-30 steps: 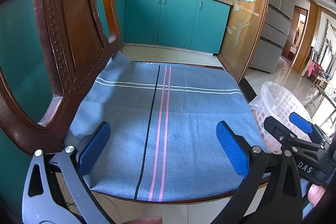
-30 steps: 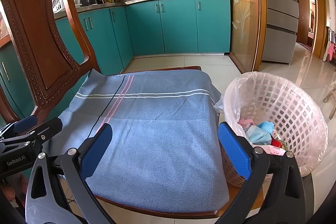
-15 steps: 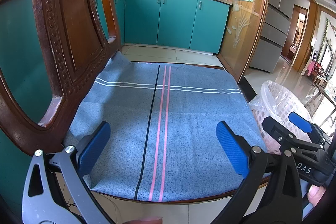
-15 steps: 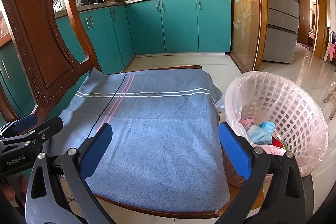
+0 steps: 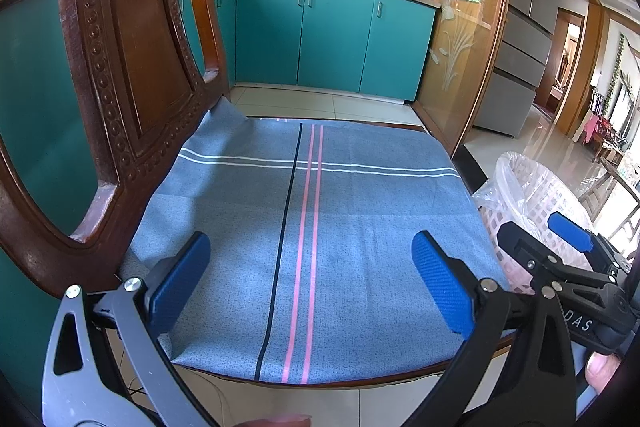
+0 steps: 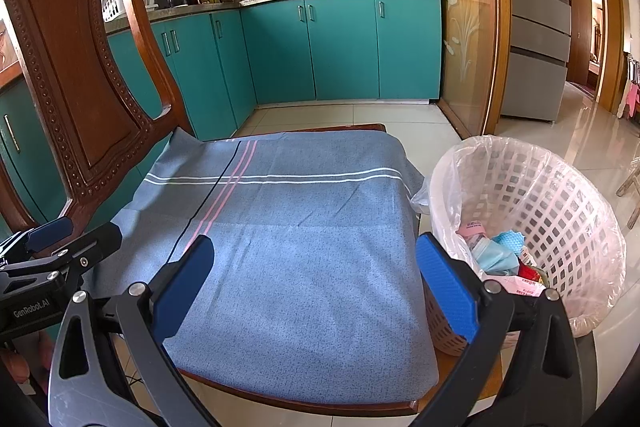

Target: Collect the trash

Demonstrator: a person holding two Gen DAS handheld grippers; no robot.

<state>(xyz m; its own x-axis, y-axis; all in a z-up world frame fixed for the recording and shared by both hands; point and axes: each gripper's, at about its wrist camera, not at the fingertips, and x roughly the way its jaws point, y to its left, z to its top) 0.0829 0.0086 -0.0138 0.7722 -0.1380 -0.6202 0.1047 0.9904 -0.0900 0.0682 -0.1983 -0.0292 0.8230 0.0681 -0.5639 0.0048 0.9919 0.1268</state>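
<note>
A teal-cabinet kitchen (image 6: 344,47) stands behind a carved dark wooden chair (image 6: 76,75) whose seat is covered by a blue striped cloth (image 5: 304,227). The left gripper (image 5: 310,279) and right gripper (image 6: 314,285) hover over it, jaws spread wide, holding nothing. Just right of the right jaws, a lined pink lattice plastic basket (image 6: 560,203) holds crumpled trash (image 6: 500,255), apparently wrappers and a mask.

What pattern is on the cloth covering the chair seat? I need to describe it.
Speckled blue cloth crossed by white, pink and black stripes; clearest in the left wrist view.
</note>
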